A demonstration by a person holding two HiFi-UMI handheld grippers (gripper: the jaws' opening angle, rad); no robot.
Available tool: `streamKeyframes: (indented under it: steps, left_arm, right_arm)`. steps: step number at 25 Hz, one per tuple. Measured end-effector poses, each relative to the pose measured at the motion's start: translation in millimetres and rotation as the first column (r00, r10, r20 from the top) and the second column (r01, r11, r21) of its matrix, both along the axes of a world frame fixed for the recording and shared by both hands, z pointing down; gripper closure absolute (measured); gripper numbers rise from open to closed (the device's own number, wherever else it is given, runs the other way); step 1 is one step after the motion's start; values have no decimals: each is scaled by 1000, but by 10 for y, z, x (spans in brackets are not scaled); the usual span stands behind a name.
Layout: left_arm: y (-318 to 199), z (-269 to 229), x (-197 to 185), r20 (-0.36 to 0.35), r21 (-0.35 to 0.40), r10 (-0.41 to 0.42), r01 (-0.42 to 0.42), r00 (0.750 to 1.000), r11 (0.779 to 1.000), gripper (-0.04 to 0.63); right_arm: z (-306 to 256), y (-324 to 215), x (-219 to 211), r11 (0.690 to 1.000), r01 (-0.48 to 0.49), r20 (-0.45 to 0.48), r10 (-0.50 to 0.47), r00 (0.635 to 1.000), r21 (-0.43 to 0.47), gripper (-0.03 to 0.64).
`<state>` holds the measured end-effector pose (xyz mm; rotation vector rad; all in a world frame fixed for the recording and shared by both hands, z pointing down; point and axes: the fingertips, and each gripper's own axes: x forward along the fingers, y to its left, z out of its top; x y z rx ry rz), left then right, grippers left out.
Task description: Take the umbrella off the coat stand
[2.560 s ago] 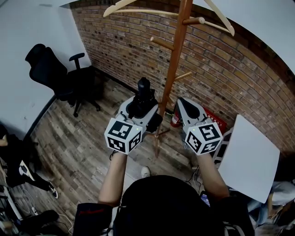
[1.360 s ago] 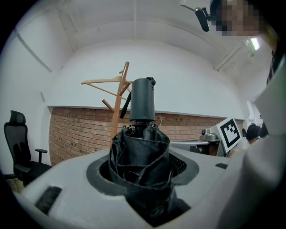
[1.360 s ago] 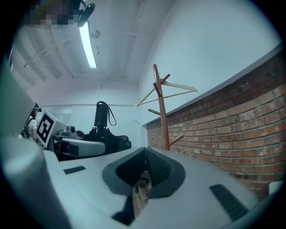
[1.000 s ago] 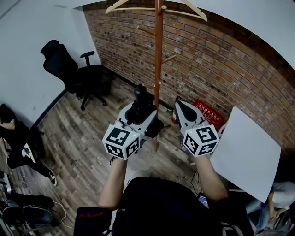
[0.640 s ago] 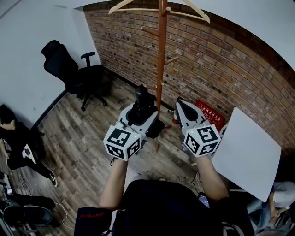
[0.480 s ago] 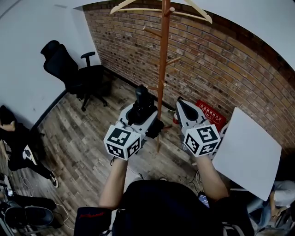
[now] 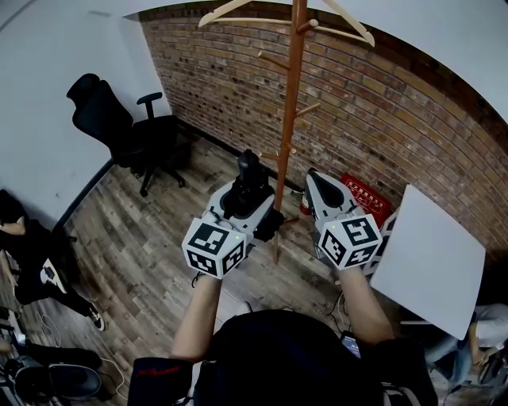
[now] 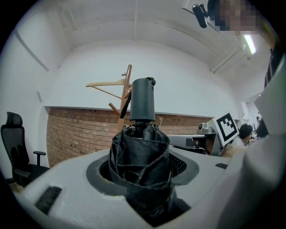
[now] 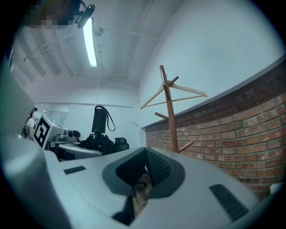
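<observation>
**Floor** [image 7: 135, 238]: grey-brown wood planks.

**Walls:** a brick wall [image 7: 381, 103] runs behind the coat stand [image 7: 292, 103]. A white wall [image 7: 55, 79] meets the brick at a corner to the stand's left.

**Coat stand:** a wooden pole with pegs, upright on the floor close to the brick. Wooden hangers [image 7: 238, 9] sit at its top.

**Chair** [image 7: 119, 131]: black, on castors, well left of the stand by the white wall.

**Red box** [image 7: 361, 194]: on the floor just right of the stand's foot, against the brick.

**White board** [image 7: 429, 258]: a flat panel farther right of the stand.

**Left tool** [image 7: 244, 198]: near the stand on its left side. Its jaws are clamped round the folded canopy of the umbrella [image 8: 140, 147].

**Umbrella:** black and collapsed, standing upright out of the left tool's jaws. The cylindrical handle is uppermost and carries a strap loop. It is off the stand, just left of the pole and apart from the pole and pegs.

**Right tool** [image 7: 316, 181]: near the stand on its right side. Its jaws are pressed together with nothing between them.
</observation>
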<state>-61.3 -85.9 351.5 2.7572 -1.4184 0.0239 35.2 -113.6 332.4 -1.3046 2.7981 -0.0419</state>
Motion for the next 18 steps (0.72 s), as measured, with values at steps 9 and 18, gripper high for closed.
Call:
streamKeyframes:
  steps: [9,18]
  left_arm:
    - [15,-11,-197,-1,2,20,-20,1000,1000,345]
    - [-21,-26,-263,-2,-5,31,-31,1000,999,345]
  right_arm:
    - [14,23,-208,1000,-20,-1,20,1000,-2,589]
    - [-25,-4,-250,999,-39,-4,39,999,-5,589]
